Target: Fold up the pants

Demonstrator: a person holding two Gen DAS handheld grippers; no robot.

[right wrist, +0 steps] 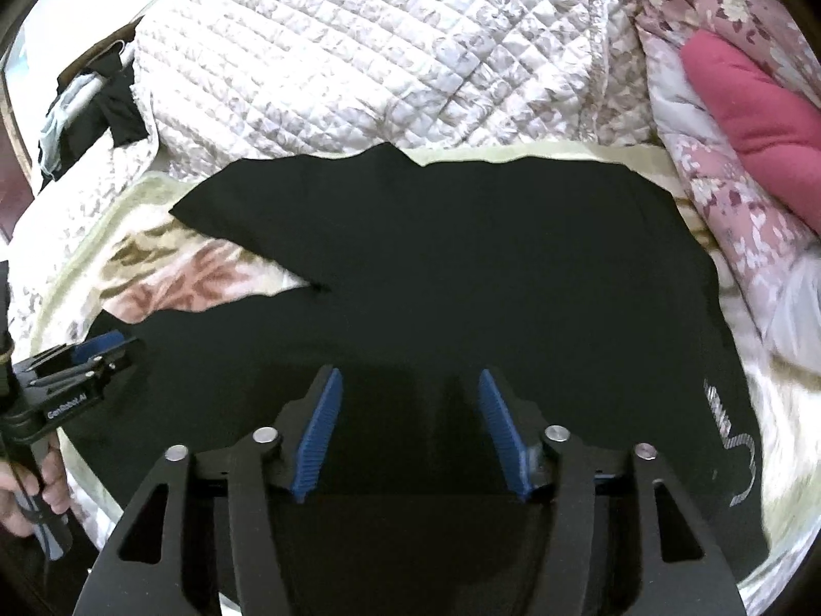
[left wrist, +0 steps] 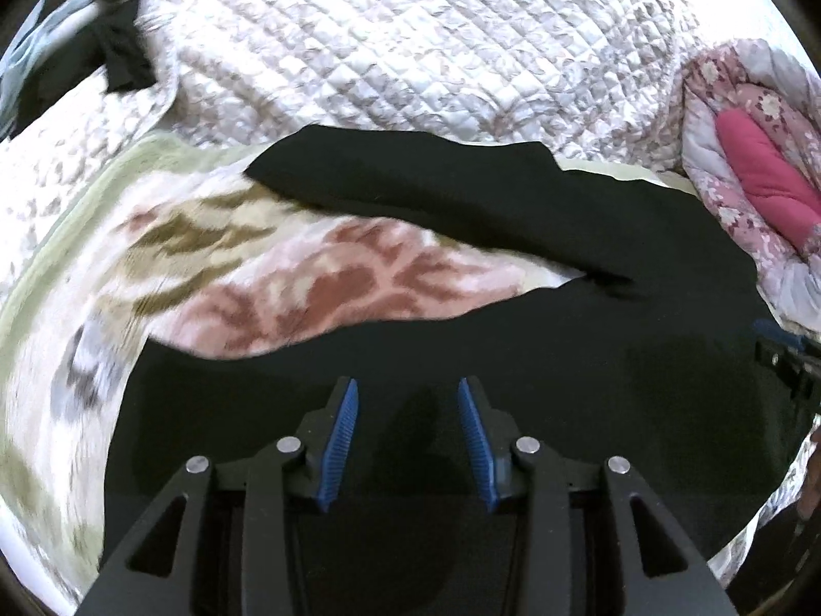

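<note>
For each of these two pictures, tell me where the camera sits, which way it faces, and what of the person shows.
Left wrist view: on the left gripper, looking down over the black pants on the bed; no hand shows clearly.
Right wrist view: on the right gripper, facing down at the pants; the person's hand holds the left gripper at the left edge.
Shared: pants, quilted cover, pink pillow.

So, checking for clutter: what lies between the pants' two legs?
Only the patterned blanket shows between the black pants' legs, in both wrist views; nothing else lies there.
</note>
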